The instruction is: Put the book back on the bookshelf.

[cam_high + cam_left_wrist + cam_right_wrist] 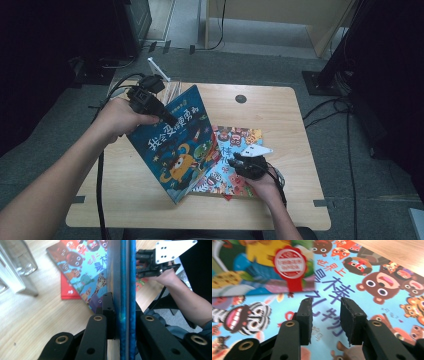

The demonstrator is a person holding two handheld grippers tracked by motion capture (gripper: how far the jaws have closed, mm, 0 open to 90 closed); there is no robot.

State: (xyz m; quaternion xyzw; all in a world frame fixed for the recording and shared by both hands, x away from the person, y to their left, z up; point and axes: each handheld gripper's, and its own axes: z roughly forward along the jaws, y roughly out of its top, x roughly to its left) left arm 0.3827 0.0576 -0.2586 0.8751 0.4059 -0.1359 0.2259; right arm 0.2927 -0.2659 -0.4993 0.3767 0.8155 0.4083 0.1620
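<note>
The wooden surface (295,130) stands on a grey carpet floor (240,65). Black cables (350,150) lie on the floor at the right. The room's sides are dark.

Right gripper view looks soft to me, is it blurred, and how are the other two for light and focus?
Right gripper view: the raised book at upper left is smeared, the animal-cover book sharper. Left gripper view: the clamped blue book edge is blurry up close, the wooden table evenly lit. High view: dim, with black surroundings.

The tilted blue book (176,145) hides the animal-cover book's (235,145) 9 o'clock half; a red book (68,291) beneath shows just one corner; the right tool's (239,161) tips are too small to read
</note>
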